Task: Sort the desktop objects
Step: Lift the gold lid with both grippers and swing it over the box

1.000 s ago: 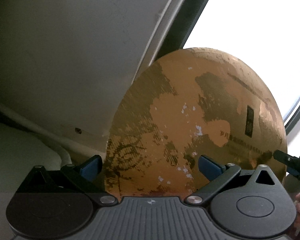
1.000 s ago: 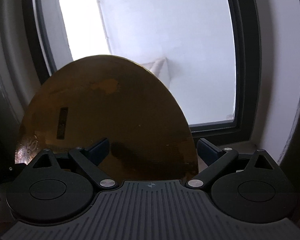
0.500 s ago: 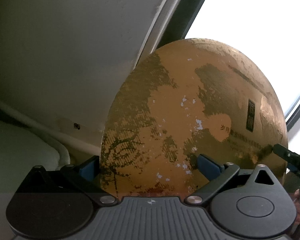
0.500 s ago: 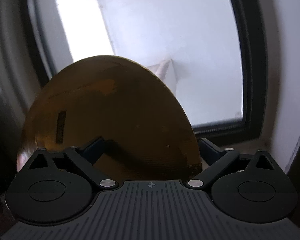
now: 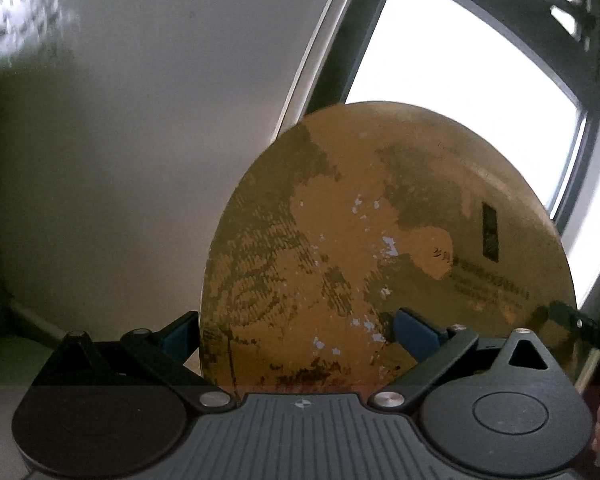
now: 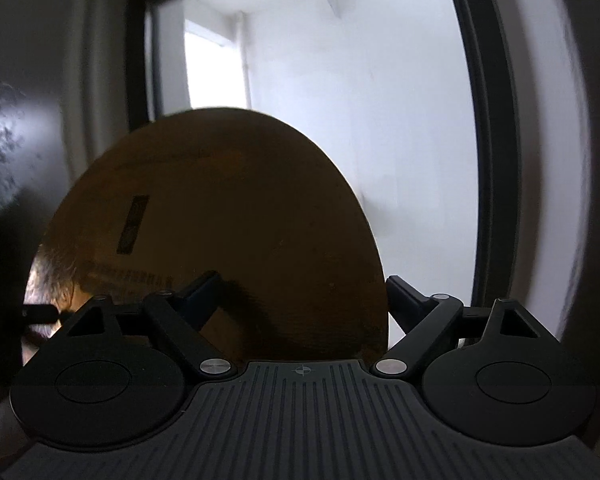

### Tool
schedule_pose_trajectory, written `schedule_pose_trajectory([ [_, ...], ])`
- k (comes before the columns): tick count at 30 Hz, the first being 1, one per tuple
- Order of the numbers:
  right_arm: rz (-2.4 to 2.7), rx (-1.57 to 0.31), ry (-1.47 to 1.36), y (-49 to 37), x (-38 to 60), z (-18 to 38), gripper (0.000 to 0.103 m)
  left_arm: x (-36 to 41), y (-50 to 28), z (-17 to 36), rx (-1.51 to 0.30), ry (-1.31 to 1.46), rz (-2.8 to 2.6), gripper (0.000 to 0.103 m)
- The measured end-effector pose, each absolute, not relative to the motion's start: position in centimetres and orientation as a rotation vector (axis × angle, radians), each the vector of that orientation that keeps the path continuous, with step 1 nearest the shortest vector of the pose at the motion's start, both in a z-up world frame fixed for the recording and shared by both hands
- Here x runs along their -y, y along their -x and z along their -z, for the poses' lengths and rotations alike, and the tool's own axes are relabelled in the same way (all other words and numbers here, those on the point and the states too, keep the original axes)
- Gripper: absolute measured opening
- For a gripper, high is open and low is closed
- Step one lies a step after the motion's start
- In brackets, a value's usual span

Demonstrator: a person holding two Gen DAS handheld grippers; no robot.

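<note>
where left view shows scuffs, gold disc (image 5: 380, 240) darkens.

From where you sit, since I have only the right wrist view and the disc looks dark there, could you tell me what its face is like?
Observer: In the left wrist view the disc is lit. It is gold, worn in dull patches, with small white chips.
Operator: Thank you. Does the left hand-held gripper have it?
Observer: The disc sits between its fingers. One finger is partly hidden behind the disc's left edge, and the other lies in front of its face.
Operator: Is anything beside it on that side?
Observer: A pale wall stands to the disc's left.
</note>
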State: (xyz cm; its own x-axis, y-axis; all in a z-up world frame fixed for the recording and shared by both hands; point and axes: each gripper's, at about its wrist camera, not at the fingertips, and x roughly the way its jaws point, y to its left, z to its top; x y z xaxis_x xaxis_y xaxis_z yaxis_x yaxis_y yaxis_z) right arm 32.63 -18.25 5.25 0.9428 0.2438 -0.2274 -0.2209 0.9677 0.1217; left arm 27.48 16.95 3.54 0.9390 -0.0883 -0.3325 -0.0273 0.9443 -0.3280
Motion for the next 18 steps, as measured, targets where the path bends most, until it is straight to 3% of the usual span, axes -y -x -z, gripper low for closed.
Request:
schedule_pose_trajectory([
  [9, -0.252, -0.269, -0.045, -21.8, 18.7, -11.3, 0.087, -15.3, -18.1, -7.9, -0.401, 0.343, 0.038, 0.100],
  [18, -0.207, -0.378, -0.028, -9.5, 20.8, -13.3, 0.087, -11.2, -9.9, -7.1, -0.620, 0.430, 0.004, 0.100],
])
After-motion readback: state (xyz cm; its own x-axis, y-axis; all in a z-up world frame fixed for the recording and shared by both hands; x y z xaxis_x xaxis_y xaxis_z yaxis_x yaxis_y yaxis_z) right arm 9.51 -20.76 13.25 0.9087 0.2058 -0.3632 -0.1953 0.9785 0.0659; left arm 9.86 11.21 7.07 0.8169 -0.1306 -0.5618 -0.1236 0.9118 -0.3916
